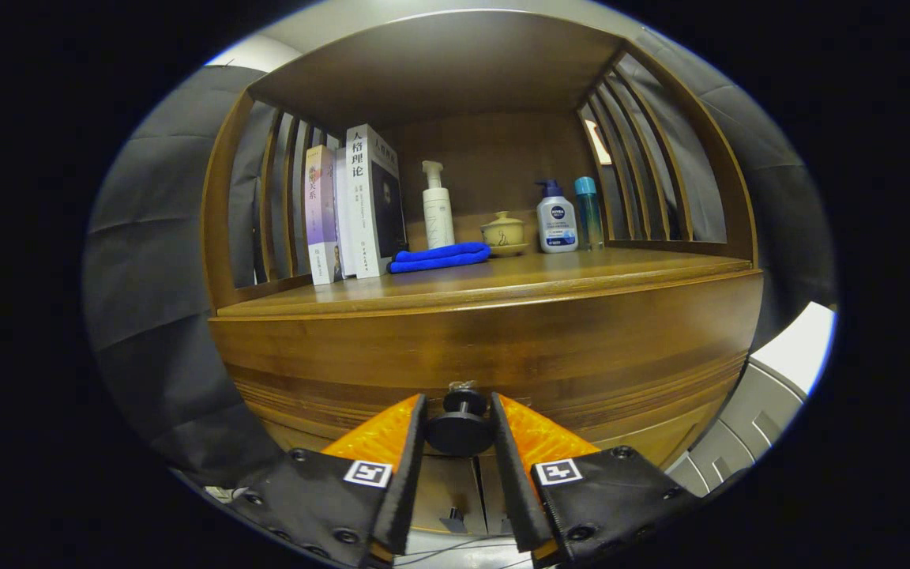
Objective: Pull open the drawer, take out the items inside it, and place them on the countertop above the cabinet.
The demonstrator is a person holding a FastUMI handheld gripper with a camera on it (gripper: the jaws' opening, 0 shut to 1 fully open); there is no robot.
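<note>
A wooden cabinet stands in front of me, its drawer front (486, 356) closed flush under the countertop (502, 276). A dark round knob (460, 427) sticks out of the drawer front. My gripper (459, 423) sits around this knob, both fingers pressing on its sides. The drawer's contents are hidden.
On the countertop, under a slatted wooden hutch, stand upright books (356, 205) at the left, a folded blue cloth (439, 257), a white pump bottle (438, 207), a small lidded cup (504, 231), a white-and-blue bottle (556, 217) and a teal bottle (588, 212). Lower cabinet doors show below the knob.
</note>
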